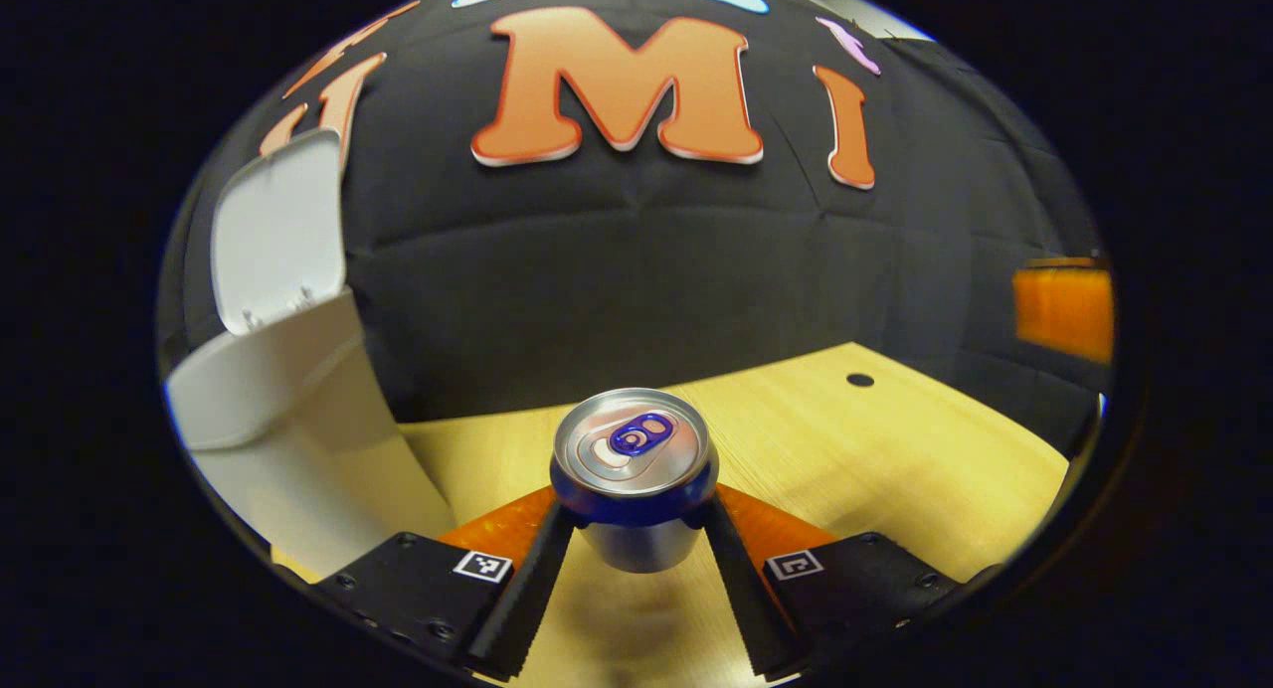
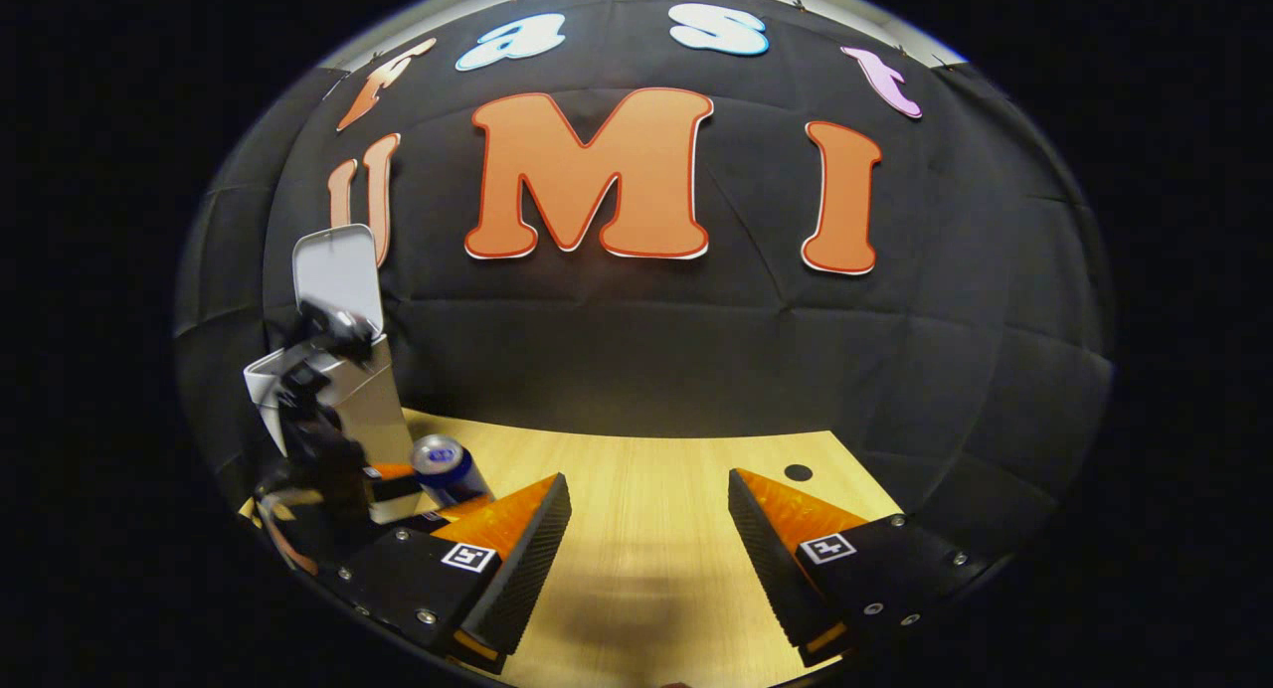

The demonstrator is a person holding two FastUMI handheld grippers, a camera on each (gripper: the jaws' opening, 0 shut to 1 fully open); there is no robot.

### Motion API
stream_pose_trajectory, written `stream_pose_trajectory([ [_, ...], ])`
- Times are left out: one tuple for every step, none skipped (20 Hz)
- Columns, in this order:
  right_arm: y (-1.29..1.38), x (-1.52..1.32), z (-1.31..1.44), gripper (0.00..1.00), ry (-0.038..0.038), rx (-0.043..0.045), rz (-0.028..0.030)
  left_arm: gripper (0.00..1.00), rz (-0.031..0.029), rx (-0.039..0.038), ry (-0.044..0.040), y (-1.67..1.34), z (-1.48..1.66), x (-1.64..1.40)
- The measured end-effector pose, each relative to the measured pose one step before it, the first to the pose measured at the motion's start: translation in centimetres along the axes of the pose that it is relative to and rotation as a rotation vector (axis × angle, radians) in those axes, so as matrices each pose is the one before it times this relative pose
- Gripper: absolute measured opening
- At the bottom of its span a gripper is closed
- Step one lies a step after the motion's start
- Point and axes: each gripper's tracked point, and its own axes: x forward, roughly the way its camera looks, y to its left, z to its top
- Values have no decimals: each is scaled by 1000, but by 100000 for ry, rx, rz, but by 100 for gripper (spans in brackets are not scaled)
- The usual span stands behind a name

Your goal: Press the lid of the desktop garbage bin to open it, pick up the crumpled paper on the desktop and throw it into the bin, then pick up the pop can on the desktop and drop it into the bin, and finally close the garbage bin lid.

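Note:
A silver pop can (image 1: 633,469) with a blue band and blue tab stands upright between my left gripper's (image 1: 636,514) fingers, which press on both its sides. It hangs a little above the wooden table (image 1: 875,449), with its shadow underneath. The white desktop bin (image 1: 298,439) is close on the left, its lid (image 1: 278,231) swung up and open. In the right gripper view my right gripper (image 2: 648,484) is open over bare wood with nothing between its fingers. Far left there, the can (image 2: 448,466) sits in the left gripper beside the bin (image 2: 363,400), whose lid (image 2: 338,270) stands up.
A small dark hole (image 1: 860,380) marks the tabletop toward its far right corner, also seen as the hole (image 2: 798,472) in the right gripper view. An orange object (image 1: 1064,310) sits at the far right. The black cloth wall rises just behind the table.

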Motion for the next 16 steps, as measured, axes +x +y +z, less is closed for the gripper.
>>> stream_pose_trajectory([
  [767,130,79,95,-266,944,1860,77,2263,-1330,-3683,954,2104,-926],
  [738,120,-56,95,274,1122,2052,77,3363,-2725,-1924,1187,1690,-645],
  [804,217,56,95,-65,733,1722,77,3578,-3685,-1812,1196,1474,-717],
  [838,163,63,95,-187,190,1714,77,4066,-3694,-2134,1531,1889,-1435],
  [745,99,259,95,-850,-49,1526,77,3308,-3480,-4374,1194,2165,-636],
  [498,-43,85,95,-487,-248,1139,77,3089,-1930,-2657,1189,2152,-219],
  [559,-31,42,95,-136,-25,1292,77,3409,-752,-5900,1055,2118,-180],
  [440,-117,-115,95,47,-214,787,77,3665,1561,-1657,1385,1295,308],
  [317,-155,-121,95,318,-283,716,77,4262,1461,-812,1293,932,593],
  [196,-283,-64,95,-239,-292,765,77,3883,728,-570,2369,4,950],
  [-56,-231,178,95,-647,-593,29,77,3504,534,1509,1179,-816,743],
  [-201,-256,173,95,-656,-606,160,77,2204,20,1296,1939,88,1274],
  [-485,-108,35,95,-330,-190,-370,77,1171,38,2696,1016,-1041,951],
  [-438,-178,-163,95,42,894,340,77,-530,-1455,2938,78,-1792,602],
  [-603,-220,-11,95,-377,1057,-383,77,-1301,-3348,2096,15,-1082,552],
  [-1282,-179,-163,95,325,139,-2667,80,-1537,-4916,417,-268,-520,457],
])
